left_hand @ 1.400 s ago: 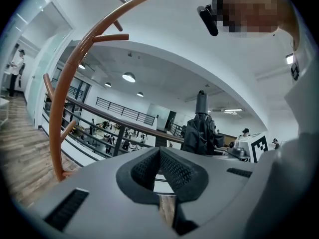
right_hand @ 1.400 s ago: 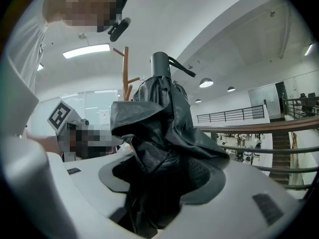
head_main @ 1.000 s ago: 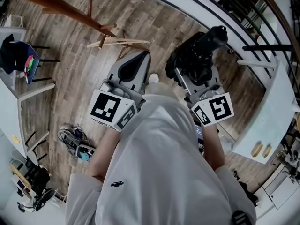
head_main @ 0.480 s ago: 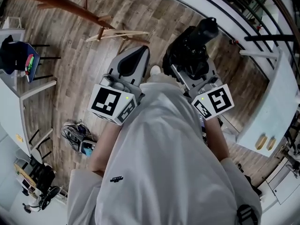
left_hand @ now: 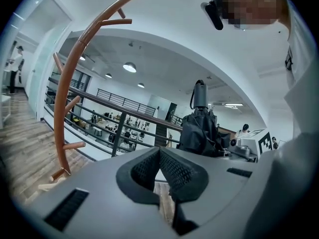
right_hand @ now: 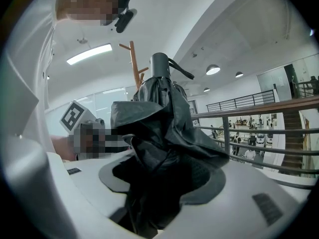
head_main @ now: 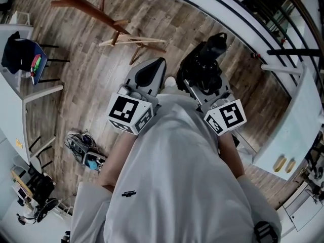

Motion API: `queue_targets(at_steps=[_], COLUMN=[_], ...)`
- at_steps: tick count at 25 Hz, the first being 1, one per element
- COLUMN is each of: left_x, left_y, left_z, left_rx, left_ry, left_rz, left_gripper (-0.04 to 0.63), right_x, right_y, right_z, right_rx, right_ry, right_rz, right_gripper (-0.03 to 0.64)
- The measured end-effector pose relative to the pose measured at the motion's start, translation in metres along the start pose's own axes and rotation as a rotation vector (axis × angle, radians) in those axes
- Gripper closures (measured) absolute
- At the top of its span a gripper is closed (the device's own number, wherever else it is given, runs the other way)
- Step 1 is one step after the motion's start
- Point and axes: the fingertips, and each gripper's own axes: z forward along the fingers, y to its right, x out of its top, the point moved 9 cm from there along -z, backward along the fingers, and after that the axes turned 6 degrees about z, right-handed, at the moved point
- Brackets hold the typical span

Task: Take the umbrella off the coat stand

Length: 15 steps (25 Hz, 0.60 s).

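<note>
My right gripper [head_main: 201,80] has its jaws spread wide and clamped on the black folded fabric umbrella [head_main: 205,65]. In the right gripper view [right_hand: 167,176] the crumpled black cloth [right_hand: 159,118] fills the whole gap between the dark pads. The umbrella's grey cylindrical handle [right_hand: 160,66] with its black wrist strap points to the far side, away from me.

My left gripper [head_main: 153,67] is closed with nothing in it. In its own view [left_hand: 159,156] the two ribbed black pads meet at their tips, and only the floor shows in the gap behind them. The two grippers sit side by side in front of my white shirt [head_main: 177,176], left one just beside the right one, not touching the umbrella.

The umbrella is off the reddish-brown curved wooden coat stand [head_main: 83,8], which stands well apart at the far left, its pale wooden feet [head_main: 132,41] on the grey-brown wood-plank floor [head_main: 76,90]. From the left gripper view the stand [left_hand: 64,108] arcs upward with short pegs, none of them carrying anything that I can see.

A dark metal railing [head_main: 238,14] runs along the far right. A tangle of cables [head_main: 83,151] lies on the floor at the near left. A white counter [head_main: 288,130] sits at the right with two small tan things [head_main: 283,162] on it; I cannot tell what they are.
</note>
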Motion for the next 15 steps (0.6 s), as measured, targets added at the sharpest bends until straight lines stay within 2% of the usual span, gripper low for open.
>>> queue_targets(at_steps=[15], left_x=[0.0022], left_y=[0.0021], left_z=[0.005], left_rx=[-0.001], left_ry=[0.004], left_rz=[-0.007], left_gripper=[0.575], right_x=[-0.0013], right_y=[0.009], right_z=[0.0038], right_rx=[0.001], right_ry=[-0.002], right_rz=[0.024], right_gripper=[0.348])
